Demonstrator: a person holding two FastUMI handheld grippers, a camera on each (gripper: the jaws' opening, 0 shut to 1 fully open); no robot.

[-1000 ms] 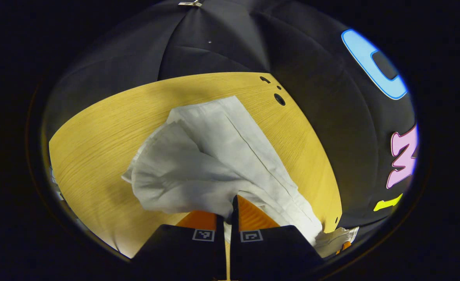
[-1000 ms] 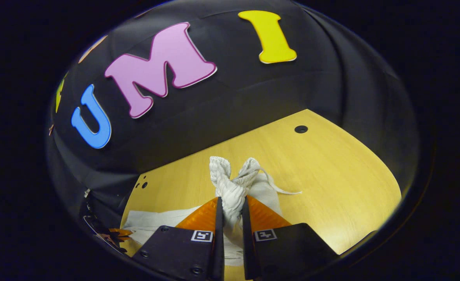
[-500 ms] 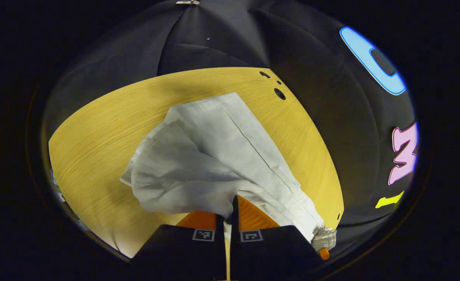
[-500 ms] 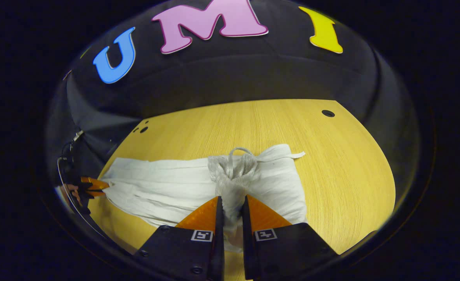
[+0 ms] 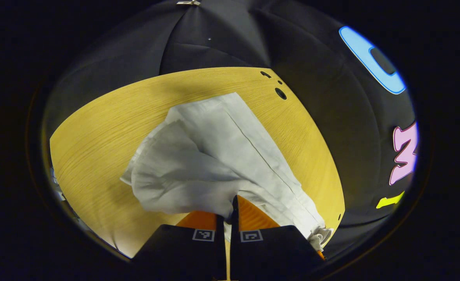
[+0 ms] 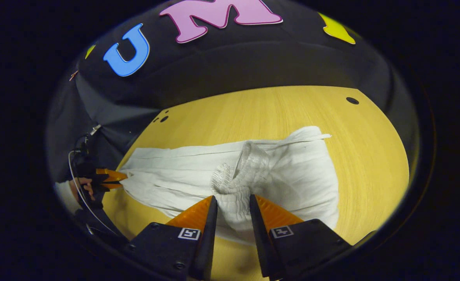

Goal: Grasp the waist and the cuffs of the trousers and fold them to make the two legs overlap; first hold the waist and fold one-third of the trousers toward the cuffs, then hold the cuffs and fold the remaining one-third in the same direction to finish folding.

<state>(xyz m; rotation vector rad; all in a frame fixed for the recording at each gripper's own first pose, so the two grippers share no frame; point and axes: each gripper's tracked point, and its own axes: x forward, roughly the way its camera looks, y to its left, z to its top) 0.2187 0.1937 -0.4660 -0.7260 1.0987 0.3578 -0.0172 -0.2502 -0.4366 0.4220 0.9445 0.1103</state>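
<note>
The right gripper (image 6: 230, 212) has been opened a little since half a second ago; the gathered waist (image 6: 234, 187) lies loose between its fingers. The left gripper (image 5: 227, 212) is kept closed on the cuffs (image 5: 224, 203). The white trousers (image 6: 214, 175) are laid along the wooden bench (image 6: 370, 156), one leg over the other. The leg-overlap fold is judged finished, so the waist can be taken again. No containers are seen
</note>
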